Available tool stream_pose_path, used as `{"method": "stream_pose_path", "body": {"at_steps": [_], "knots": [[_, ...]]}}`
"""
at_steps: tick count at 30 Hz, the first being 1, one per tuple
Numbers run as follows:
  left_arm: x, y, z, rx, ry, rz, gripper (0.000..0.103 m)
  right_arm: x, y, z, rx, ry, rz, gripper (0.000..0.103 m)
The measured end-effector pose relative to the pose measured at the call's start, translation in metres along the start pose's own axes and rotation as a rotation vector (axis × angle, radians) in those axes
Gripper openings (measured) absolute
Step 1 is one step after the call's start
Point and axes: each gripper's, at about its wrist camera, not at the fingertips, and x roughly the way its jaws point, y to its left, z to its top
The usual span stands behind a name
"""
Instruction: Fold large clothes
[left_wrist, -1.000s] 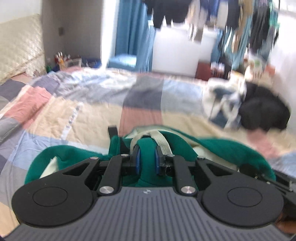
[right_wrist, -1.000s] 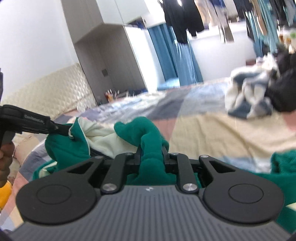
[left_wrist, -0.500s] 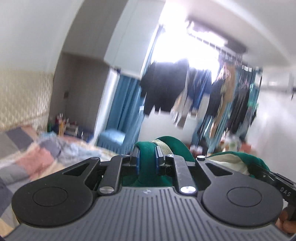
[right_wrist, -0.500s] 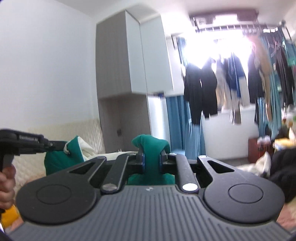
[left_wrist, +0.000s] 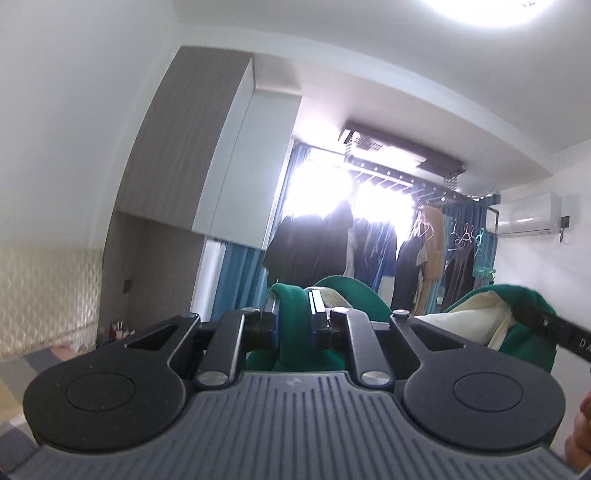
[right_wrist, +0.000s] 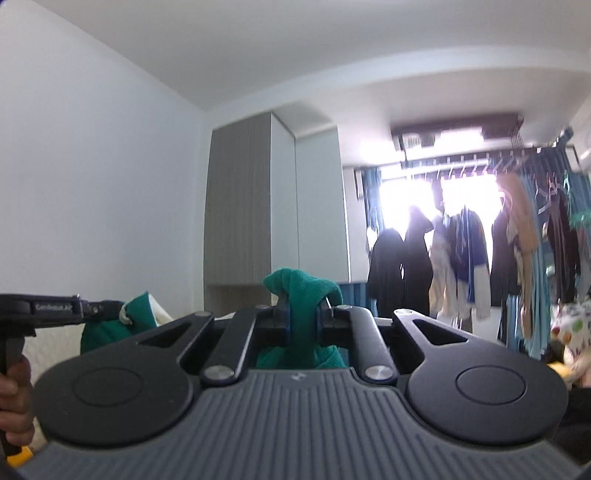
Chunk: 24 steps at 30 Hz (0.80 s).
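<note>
1. Compared with a second ago, the patchwork bed that filled both wrist views is almost gone; only a corner of the bed (left_wrist: 22, 373) is left at the lower left of the left wrist view. Walls, ceiling and the tall grey wardrobe (left_wrist: 184, 177) are now seen instead.
2. The green garment (left_wrist: 295, 328), earlier lying bunched on the bed, is now held up in front of the room.
3. In the left wrist view, the left tongs (left_wrist: 294, 325) are closed on a fold of the green garment, as they were before. Further right, the garment's cream lining (left_wrist: 465, 325) is exposed, and the tip of the right tongs (left_wrist: 532, 317) is seen biting into the green cloth.
4. In the right wrist view, the left tongs (right_wrist: 110, 308) are seen at the far left, clamped on a green and cream edge, with the person's left hand (right_wrist: 14, 402) on the handle below.
5. At the centre of that view, the right tongs (right_wrist: 303, 317) are shut on a bunched peak of the green garment (right_wrist: 301, 291), the grip a little tighter than a second ago.
6. The hanging clothes (right_wrist: 461, 266) on the rail before the bright window are shown more fully in the right wrist view. The wall air conditioner (left_wrist: 528, 218) is shown clearly only in the left wrist view.
</note>
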Motion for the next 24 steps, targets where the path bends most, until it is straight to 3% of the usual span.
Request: {"method": "stream_pose_path", "body": {"at_steps": [5, 8, 11, 14, 20, 24], "knots": [[0.008, -0.023, 0.012, 0.041, 0.003, 0.007, 0.018, 0.012, -0.005, 0.019, -0.069, -0.008, -0.053, 0.015], [0.045, -0.020, -0.012, 0.029, 0.068, 0.013, 0.018, 0.036, -0.013, 0.002, -0.118, 0.046, -0.089, 0.015], [0.104, -0.008, -0.059, 0.013, 0.145, 0.026, 0.018, 0.069, -0.026, -0.043, -0.151, 0.127, -0.124, 0.015], [0.167, 0.008, -0.106, 0.005, 0.214, 0.042, 0.018, 0.104, -0.048, -0.091, -0.104, 0.192, -0.139, 0.015], [0.334, 0.065, -0.216, -0.017, 0.356, 0.077, 0.018, 0.206, -0.097, -0.197, -0.046, 0.338, -0.168, 0.015], [0.458, 0.110, -0.295, 0.061, 0.336, 0.188, 0.008, 0.292, -0.129, -0.285, -0.043, 0.451, -0.221, 0.015]]}}
